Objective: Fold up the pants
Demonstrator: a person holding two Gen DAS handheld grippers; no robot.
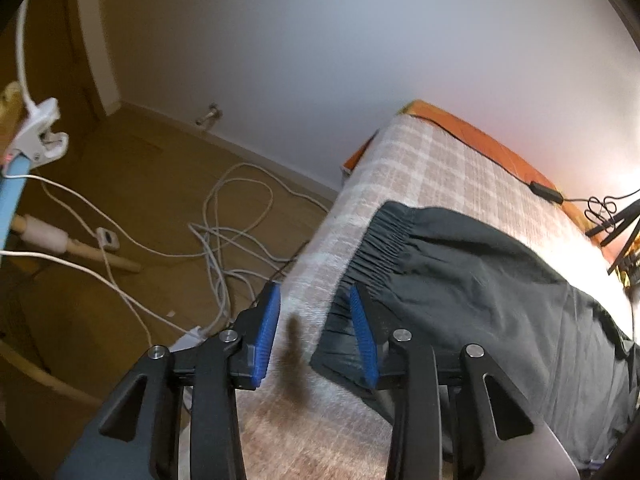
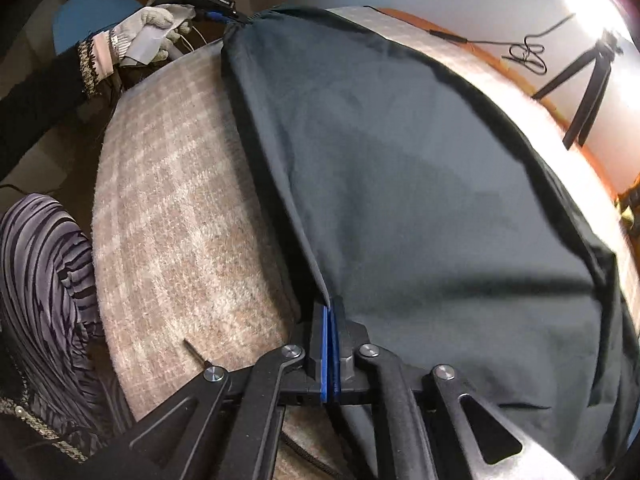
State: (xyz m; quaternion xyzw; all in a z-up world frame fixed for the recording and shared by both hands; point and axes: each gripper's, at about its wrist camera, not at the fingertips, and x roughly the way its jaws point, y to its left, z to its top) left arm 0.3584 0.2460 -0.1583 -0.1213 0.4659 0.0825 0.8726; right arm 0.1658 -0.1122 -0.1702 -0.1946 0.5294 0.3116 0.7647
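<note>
Dark grey pants (image 1: 480,276) lie spread on a plaid blanket (image 1: 432,168); the gathered elastic waistband (image 1: 384,240) faces the blanket's left edge. My left gripper (image 1: 316,320) is open, its blue pads on either side of the waistband's near corner, not clamped. In the right wrist view the pants (image 2: 420,184) fill the middle. My right gripper (image 2: 330,340) is shut on the pants' near edge, a fold of fabric pinched between its blue pads. The left gripper (image 2: 216,8) shows far off at the pants' far corner, held by a gloved hand (image 2: 136,36).
The blanket (image 2: 168,216) covers a bed with an orange edge (image 1: 472,132). White cables (image 1: 224,236) lie tangled on the wooden floor at left. A black tripod (image 2: 588,76) and black cable (image 2: 528,56) stand at the far right. My striped clothing (image 2: 36,280) is at left.
</note>
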